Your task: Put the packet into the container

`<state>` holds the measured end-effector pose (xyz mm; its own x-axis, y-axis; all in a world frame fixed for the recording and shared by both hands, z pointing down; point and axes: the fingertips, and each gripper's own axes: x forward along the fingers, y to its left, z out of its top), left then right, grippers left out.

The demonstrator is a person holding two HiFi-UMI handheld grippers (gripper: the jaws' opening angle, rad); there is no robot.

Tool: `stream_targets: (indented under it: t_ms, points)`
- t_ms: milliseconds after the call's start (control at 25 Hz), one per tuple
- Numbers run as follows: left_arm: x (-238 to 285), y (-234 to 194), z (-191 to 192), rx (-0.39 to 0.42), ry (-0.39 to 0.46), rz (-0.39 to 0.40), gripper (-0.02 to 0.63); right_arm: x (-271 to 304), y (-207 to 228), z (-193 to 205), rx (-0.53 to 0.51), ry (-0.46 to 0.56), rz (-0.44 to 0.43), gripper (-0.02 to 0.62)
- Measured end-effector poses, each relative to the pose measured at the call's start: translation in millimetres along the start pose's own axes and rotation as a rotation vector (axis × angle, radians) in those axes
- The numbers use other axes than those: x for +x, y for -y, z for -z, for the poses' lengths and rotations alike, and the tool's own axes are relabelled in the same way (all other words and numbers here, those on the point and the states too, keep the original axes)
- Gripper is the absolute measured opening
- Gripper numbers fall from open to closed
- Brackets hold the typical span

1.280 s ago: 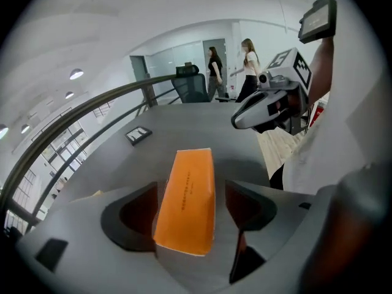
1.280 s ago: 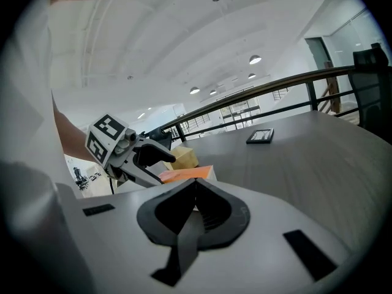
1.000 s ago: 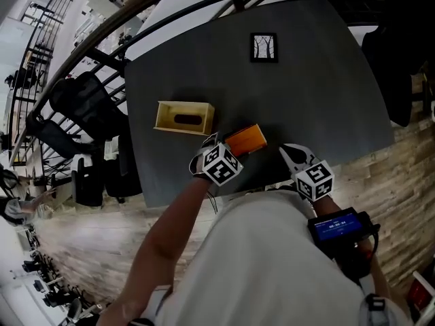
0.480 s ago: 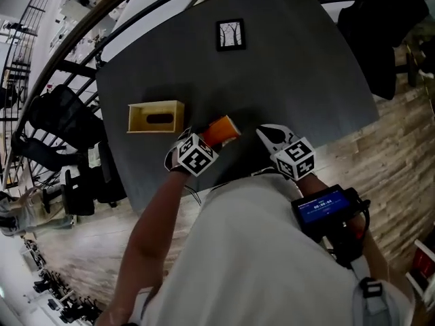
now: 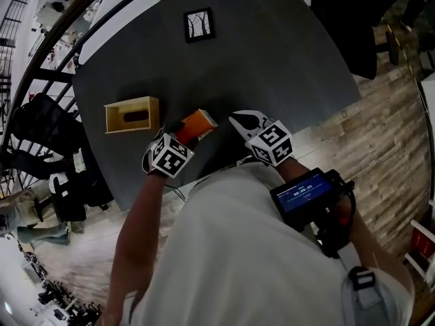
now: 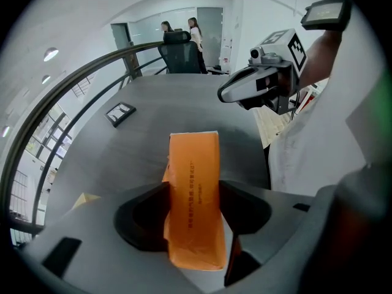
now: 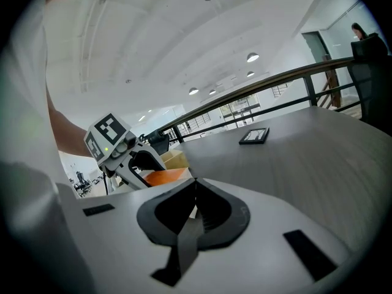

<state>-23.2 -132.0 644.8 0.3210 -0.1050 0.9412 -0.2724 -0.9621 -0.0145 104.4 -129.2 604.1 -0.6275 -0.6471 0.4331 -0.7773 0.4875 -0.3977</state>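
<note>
- Head view: the orange packet (image 5: 197, 123) lies just right of the container (image 5: 132, 114), at the tip of the left gripper (image 5: 178, 136). The right gripper (image 5: 239, 119) is farther right.
- Left gripper view: jaws are closing on the packet, pads against its sides.
- Right gripper view: jaws together, nothing between them.

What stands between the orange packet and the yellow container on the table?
Nothing visible does. The orange packet sits between the jaws of the left claw, which are closing on it. From there to the yellow container only bare dark table shows. The framed picture lies far off that line.
</note>
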Motion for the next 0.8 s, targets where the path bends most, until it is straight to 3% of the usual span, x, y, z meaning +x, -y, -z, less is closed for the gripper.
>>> stream_targets:
  t_ms: [360,480,800]
  points:
    - [-11,7,14,-0.051,0.026,-0.052,0.253,14,1,9,-0.005,0.011,-0.047,0.009]
    - [-10,27,6,-0.035,0.053,-0.015,0.250,-5,7,21,0.003,-0.014,-0.020,0.009]
    - [-40,26,5,0.005,0.093,-0.040,0.245,-6,-7,5,-0.042,-0.006,-0.014,0.009]
